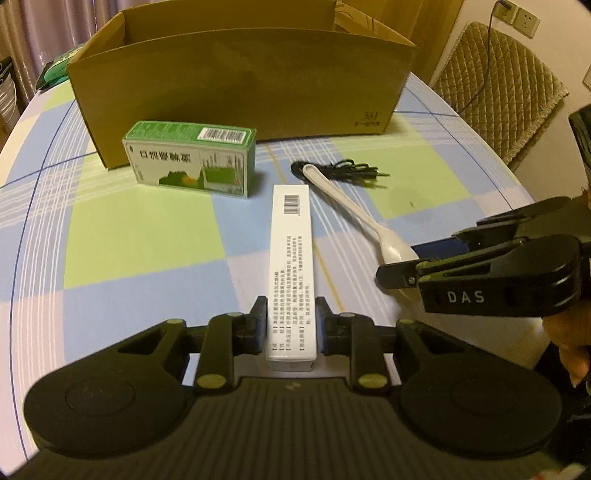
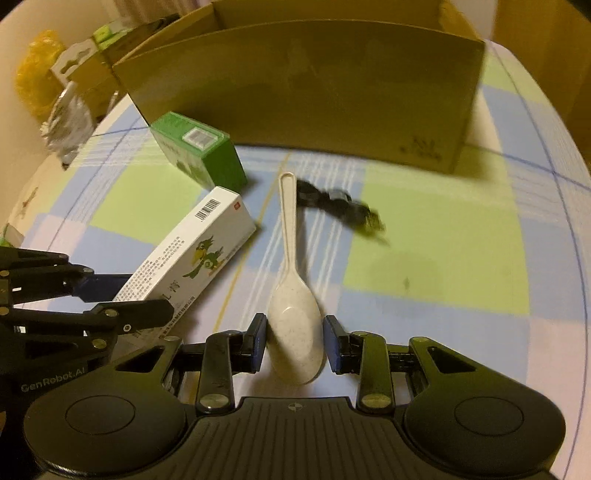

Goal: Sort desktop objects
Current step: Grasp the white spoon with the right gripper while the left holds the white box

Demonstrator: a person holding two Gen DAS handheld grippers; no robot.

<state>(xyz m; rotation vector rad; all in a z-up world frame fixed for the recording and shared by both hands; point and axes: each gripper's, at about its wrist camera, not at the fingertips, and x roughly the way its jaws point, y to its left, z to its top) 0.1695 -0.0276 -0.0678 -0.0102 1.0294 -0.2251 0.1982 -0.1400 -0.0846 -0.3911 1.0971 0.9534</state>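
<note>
Checked tablecloth [image 1: 144, 236], blue, green and white, covers the table; a quilted chair back [image 1: 506, 92] stands at upper right of the left wrist view.

Left gripper [image 1: 291, 325]: jaws narrow, both pads pressed on the near end of the long white box [image 1: 291, 258], low centre of frame. Box runs away from the gripper toward the cardboard box [image 1: 236, 85] at top of frame. Judgement: the grip sits at one end, so the far end may sag; lift it level and slowly, then carry it over the carton wall.

Right gripper [image 2: 294, 345]: jaws part-closed around the bowl of the pale spoon [image 2: 295, 325]. Left pad touches the bowl edge; on the right a thin gap seems to remain, so I read it as not yet clamped. Judgement: the bowl is curved and smooth and may squirt out; close squarely across its widest part before lifting.

Outward: the green box [image 1: 192, 162] stands just in front of the carton; the black cable [image 1: 340, 171] lies by the spoon handle tip.

Views compared: the right wrist view shows the white box's side with a cartoon bird print, and clutter beyond the table's upper left edge. The left wrist view shows the wall socket [image 1: 517, 16] and the right gripper from the side, level with the spoon bowl.
</note>
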